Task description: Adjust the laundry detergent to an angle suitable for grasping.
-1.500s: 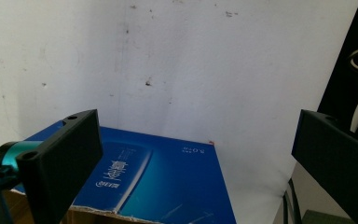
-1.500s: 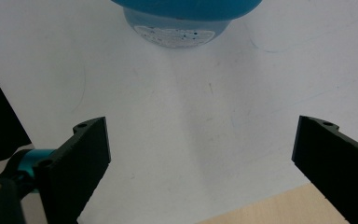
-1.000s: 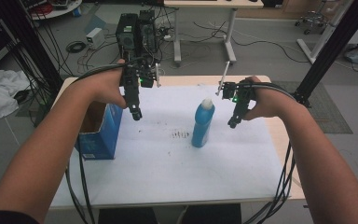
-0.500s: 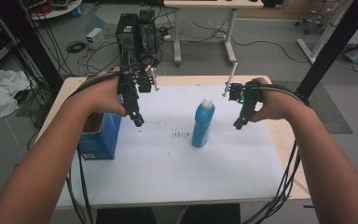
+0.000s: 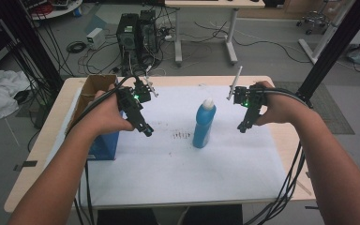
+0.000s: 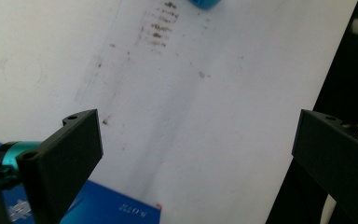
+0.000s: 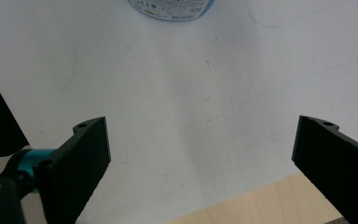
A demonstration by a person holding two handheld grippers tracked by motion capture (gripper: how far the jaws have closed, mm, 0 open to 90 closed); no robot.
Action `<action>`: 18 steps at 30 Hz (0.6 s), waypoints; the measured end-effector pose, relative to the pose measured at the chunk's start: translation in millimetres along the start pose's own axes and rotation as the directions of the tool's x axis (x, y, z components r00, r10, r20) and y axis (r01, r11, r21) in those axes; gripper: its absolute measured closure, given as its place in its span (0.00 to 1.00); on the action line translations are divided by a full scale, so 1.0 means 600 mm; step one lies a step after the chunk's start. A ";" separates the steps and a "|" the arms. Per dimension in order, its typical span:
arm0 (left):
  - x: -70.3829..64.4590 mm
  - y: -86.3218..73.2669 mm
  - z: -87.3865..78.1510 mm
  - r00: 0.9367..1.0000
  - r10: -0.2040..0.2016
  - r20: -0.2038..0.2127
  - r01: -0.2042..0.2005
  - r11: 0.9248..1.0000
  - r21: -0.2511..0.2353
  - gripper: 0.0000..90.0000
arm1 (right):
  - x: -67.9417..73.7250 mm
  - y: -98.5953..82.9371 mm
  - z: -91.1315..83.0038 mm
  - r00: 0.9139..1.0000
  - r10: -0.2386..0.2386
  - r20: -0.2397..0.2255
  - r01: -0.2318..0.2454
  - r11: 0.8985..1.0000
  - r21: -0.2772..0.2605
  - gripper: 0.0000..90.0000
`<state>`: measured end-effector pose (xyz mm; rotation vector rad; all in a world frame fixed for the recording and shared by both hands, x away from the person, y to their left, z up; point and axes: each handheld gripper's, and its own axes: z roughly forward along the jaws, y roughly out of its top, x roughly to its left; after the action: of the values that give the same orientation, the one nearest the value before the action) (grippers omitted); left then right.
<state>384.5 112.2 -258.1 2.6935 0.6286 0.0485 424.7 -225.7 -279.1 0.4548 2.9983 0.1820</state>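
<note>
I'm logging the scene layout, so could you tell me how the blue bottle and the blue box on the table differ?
The blue bottle stands upright near the middle of the white sheet, between the two grippers; the blue box sits at the sheet's left edge, partly under the person's left forearm. The bottle is tall, slim and rounded with a white cap on it; the box is squat and rectangular, with its brown flaps open. Both are blue, and neither is gripped.

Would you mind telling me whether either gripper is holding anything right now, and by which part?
Nothing is held. The left gripper and right gripper both hover with jaws wide open on either side of the blue bottle, touching nothing.
</note>
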 end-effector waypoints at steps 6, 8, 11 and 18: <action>-0.002 -0.005 -0.004 0.998 -0.064 0.010 0.065 0.991 -0.119 0.02 | 0.001 -0.001 -0.001 1.000 0.001 -0.002 -0.001 1.000 0.000 0.04; -0.001 -0.007 -0.006 0.995 -0.095 0.026 0.098 0.978 -0.185 0.02 | 0.001 -0.001 -0.001 1.000 0.001 0.000 -0.001 1.000 -0.001 0.04; -0.001 -0.007 -0.004 0.993 -0.108 0.037 0.113 0.969 -0.218 0.02 | 0.001 -0.001 -0.001 1.000 0.006 0.000 -0.006 1.000 0.005 0.04; -0.007 -0.008 0.020 0.984 -0.163 0.075 0.178 0.937 -0.300 0.02 | 0.002 -0.002 -0.001 1.000 0.013 -0.001 -0.013 1.000 0.006 0.04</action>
<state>380.4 110.1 -270.6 2.3267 0.7697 0.0317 423.1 -226.3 -278.8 0.4744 2.9981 0.1747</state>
